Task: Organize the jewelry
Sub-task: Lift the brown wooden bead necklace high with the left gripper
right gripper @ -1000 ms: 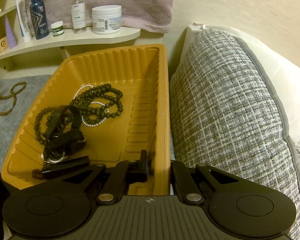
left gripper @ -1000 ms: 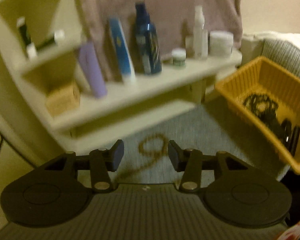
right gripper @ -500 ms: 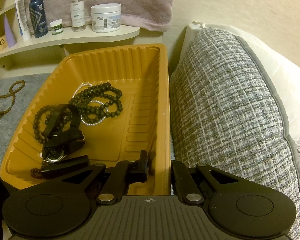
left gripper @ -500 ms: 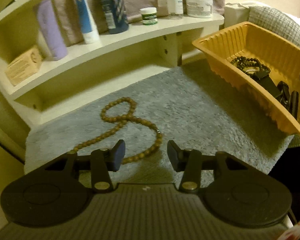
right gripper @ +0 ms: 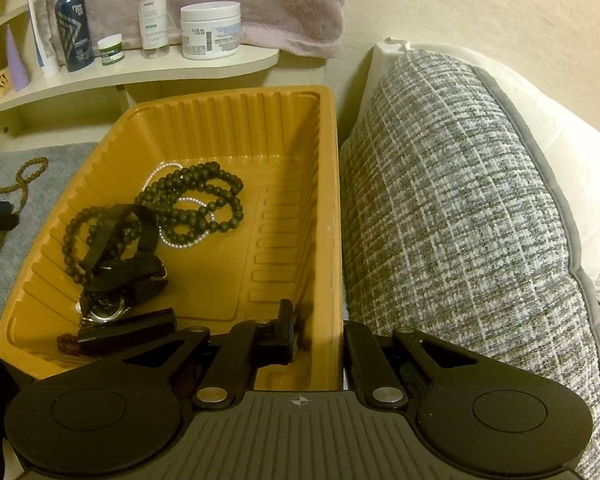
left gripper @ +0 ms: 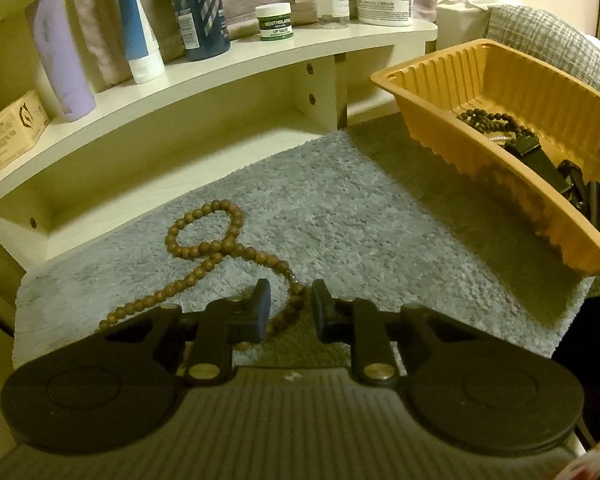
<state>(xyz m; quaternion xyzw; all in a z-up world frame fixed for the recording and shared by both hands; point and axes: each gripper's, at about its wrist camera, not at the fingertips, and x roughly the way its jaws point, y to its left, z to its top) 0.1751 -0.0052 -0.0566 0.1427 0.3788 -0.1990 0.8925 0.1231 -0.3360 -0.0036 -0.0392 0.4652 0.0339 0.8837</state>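
Lowered over the beads (left gripper: 204, 246), our left gripper (left gripper: 287, 307) was closing around them; our right gripper (right gripper: 318, 334) clamped the tray (right gripper: 327, 168) wall.

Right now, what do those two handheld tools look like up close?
Both match: the left tool and right tool are matte black, each with two flat fingers on angular linkage arms, silver pivot screws, round discs either side, and a ribbed grey body. No cables or sleeves show.

Pretty dim, warm yellowish indoor light in both views, kinda grainy. Fisheye bends the shelf (left gripper: 236, 64) and rounds off the dark corners. The tray (left gripper: 500, 168) throws a soft shadow onto the grey mat (left gripper: 360, 216). Left view's slightly soft, no real glare.
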